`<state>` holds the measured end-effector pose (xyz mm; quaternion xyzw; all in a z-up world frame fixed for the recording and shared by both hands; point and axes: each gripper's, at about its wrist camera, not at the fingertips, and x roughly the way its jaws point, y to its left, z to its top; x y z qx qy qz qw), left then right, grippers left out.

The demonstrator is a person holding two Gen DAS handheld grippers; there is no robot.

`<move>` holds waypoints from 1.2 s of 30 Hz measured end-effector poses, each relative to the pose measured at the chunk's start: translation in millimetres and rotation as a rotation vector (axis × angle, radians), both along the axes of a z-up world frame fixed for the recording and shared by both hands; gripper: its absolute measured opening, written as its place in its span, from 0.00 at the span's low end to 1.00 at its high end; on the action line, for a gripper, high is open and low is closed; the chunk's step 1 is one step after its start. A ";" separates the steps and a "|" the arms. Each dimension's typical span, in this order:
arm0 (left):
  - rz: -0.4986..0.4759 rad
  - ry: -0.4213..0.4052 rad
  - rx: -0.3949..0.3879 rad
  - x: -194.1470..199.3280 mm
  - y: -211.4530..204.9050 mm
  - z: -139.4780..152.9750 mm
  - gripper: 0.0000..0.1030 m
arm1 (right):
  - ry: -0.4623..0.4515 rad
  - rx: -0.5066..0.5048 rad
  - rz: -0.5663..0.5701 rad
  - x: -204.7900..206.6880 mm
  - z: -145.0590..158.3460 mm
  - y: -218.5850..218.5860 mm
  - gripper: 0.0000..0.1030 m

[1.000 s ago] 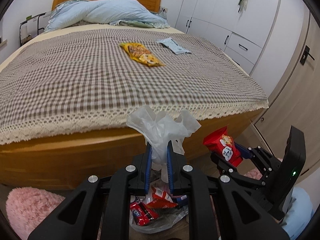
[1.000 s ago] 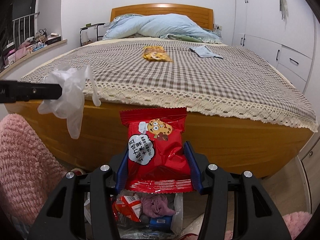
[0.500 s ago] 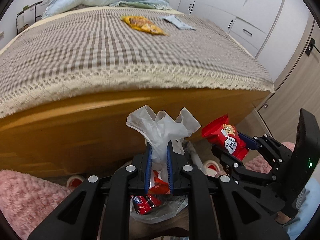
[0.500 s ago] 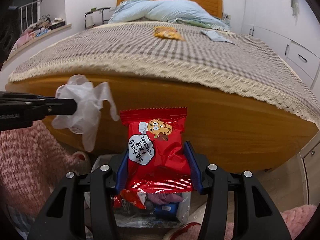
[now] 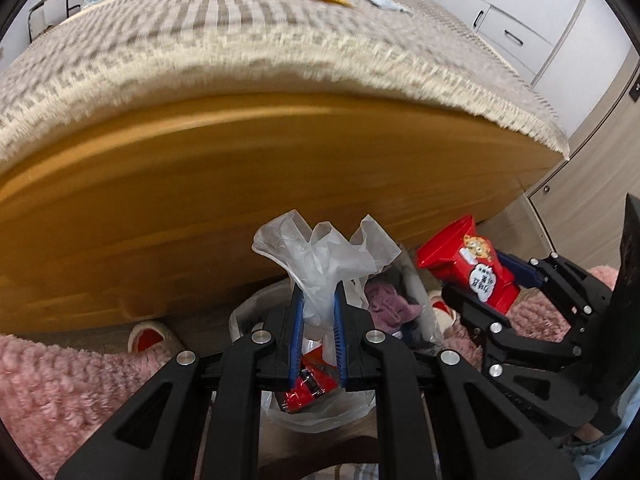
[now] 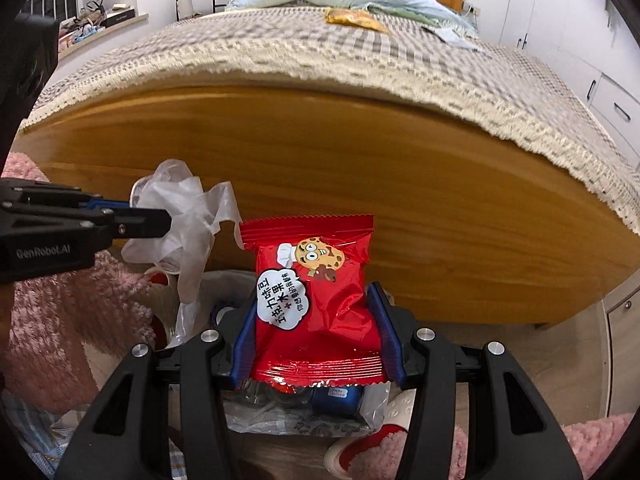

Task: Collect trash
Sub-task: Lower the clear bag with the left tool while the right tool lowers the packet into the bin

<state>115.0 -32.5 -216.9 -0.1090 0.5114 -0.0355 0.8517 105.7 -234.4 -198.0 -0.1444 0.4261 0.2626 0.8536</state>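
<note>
The left gripper (image 5: 317,312) pinches a crumpled clear plastic glove (image 5: 324,256). At its 3 o'clock, the right gripper (image 6: 316,320) clamps a red cookie packet (image 6: 316,296). Both hang over the clear trash bag (image 5: 320,412) beside the wooden bed frame (image 6: 360,184).

"GenRobot.AI" is printed on the left claw (image 6: 166,222) — the red snack packet (image 6: 316,304) bears Chinese characters.
</note>
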 end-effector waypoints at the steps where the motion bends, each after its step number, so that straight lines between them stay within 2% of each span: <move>1: -0.001 0.007 0.001 0.2 -0.1 -3.4 0.11 | 0.009 -0.004 -0.001 0.8 -3.0 0.2 0.49; 12: -0.004 0.093 0.002 9.2 -1.2 -43.6 0.11 | 0.086 -0.039 -0.002 8.5 -26.4 4.7 0.49; 36: -0.009 0.206 -0.032 17.8 2.2 -90.2 0.11 | 0.216 -0.078 -0.025 17.9 -48.8 -0.2 0.49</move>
